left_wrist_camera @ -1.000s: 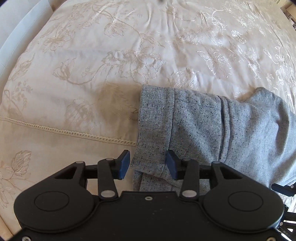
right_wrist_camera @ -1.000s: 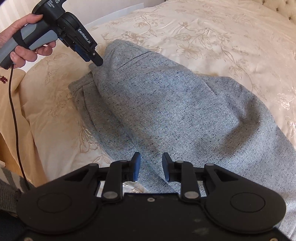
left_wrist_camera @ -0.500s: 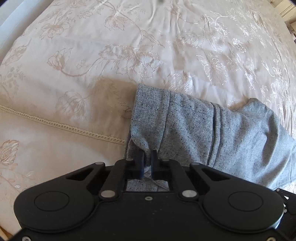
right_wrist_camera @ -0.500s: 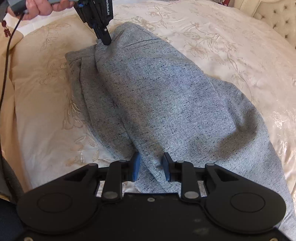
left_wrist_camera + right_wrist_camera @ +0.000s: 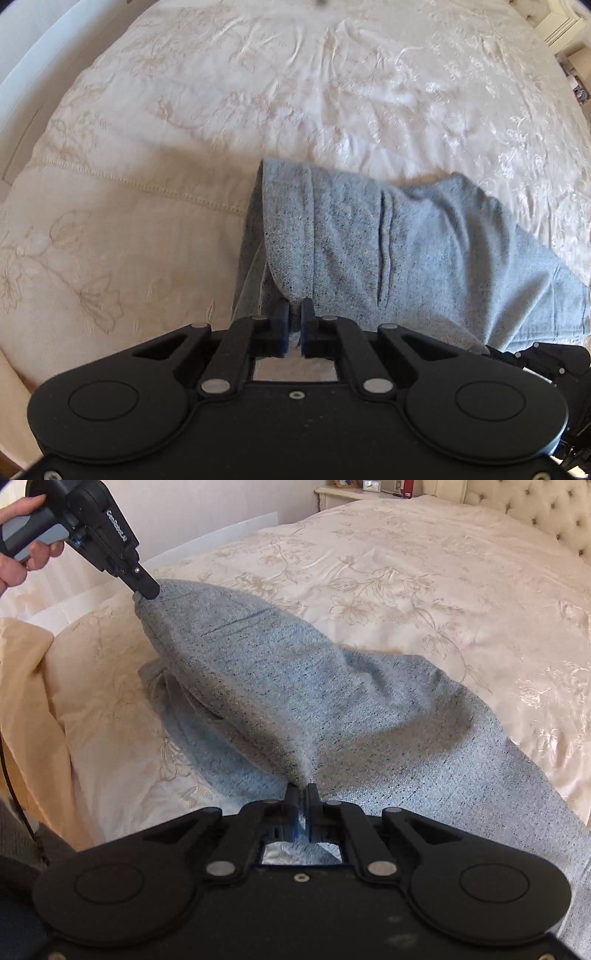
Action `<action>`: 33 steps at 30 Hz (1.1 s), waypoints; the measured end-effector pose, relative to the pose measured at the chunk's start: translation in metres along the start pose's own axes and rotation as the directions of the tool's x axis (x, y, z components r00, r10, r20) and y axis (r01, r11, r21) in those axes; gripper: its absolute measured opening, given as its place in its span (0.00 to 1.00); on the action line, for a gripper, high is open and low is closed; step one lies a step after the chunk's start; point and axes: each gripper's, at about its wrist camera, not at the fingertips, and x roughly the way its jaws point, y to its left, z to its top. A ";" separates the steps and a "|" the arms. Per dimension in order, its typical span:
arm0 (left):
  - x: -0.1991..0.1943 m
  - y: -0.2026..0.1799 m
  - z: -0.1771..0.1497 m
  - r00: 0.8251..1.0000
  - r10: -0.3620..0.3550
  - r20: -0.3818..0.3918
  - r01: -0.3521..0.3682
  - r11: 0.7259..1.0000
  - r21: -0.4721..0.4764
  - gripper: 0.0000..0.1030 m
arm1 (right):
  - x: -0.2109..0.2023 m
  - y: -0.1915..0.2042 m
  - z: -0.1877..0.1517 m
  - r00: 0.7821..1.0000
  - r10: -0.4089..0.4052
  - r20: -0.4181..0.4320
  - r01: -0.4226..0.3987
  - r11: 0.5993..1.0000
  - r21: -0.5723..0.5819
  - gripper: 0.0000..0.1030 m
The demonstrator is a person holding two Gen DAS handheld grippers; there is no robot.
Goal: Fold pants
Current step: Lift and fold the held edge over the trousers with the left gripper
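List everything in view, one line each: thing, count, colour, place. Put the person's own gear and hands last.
pants: one, speckled grey-blue, lying across the bed, near edge lifted at two pinched spots.
bedspread: one, cream with floral embroidery, covering the bed under the pants.
headboard: one, cream, tufted, far right end of the bed.
nightstand: one, pale, beyond the bed, small items on top too small to tell.
cable: one, black, hanging at the left edge.
left gripper: one, black, shut on the pants' waistband edge.
right gripper: one, black, shut on a fold of the pants.
hand: one, top left, holding the left gripper's grey handle.
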 end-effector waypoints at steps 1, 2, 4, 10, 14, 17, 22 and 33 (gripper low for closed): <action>0.008 0.004 -0.006 1.000 0.015 -0.024 -0.016 1.000 -0.022 0.07 | 0.006 0.003 -0.003 1.000 0.009 -0.023 -0.009 1.000 -0.012 0.04; 0.017 0.009 -0.011 0.999 0.024 -0.048 -0.026 0.998 -0.050 0.06 | 0.012 0.007 -0.007 0.999 0.015 -0.041 -0.016 1.000 -0.026 0.04; 0.031 0.017 -0.019 0.997 0.025 -0.072 -0.031 0.995 -0.093 0.06 | 0.025 0.013 -0.013 0.997 0.015 -0.070 -0.018 0.999 -0.051 0.04; 0.036 0.004 -0.011 0.991 0.102 -0.082 -0.105 0.994 -0.029 0.08 | 0.039 0.009 -0.016 0.994 0.019 -0.108 -0.020 1.000 -0.005 0.19; -0.002 -0.027 0.005 0.996 0.085 0.011 -0.086 0.996 0.039 0.10 | 0.007 -0.003 -0.010 0.999 0.033 -0.033 -0.032 0.999 0.035 0.24; -0.022 -0.054 0.023 0.996 0.019 0.089 -0.024 0.998 0.053 0.11 | -0.011 -0.022 -0.004 1.000 0.021 0.017 -0.023 0.993 0.118 0.25; -0.002 -0.113 0.057 0.988 -0.026 0.153 0.006 0.991 0.131 0.13 | -0.020 -0.065 0.004 0.997 -0.026 0.077 0.006 0.967 0.253 0.26; 0.139 -0.115 0.040 0.979 0.196 -0.047 -0.194 0.980 0.045 0.11 | -0.003 -0.134 -0.002 0.997 -0.049 0.053 0.027 0.932 0.360 0.26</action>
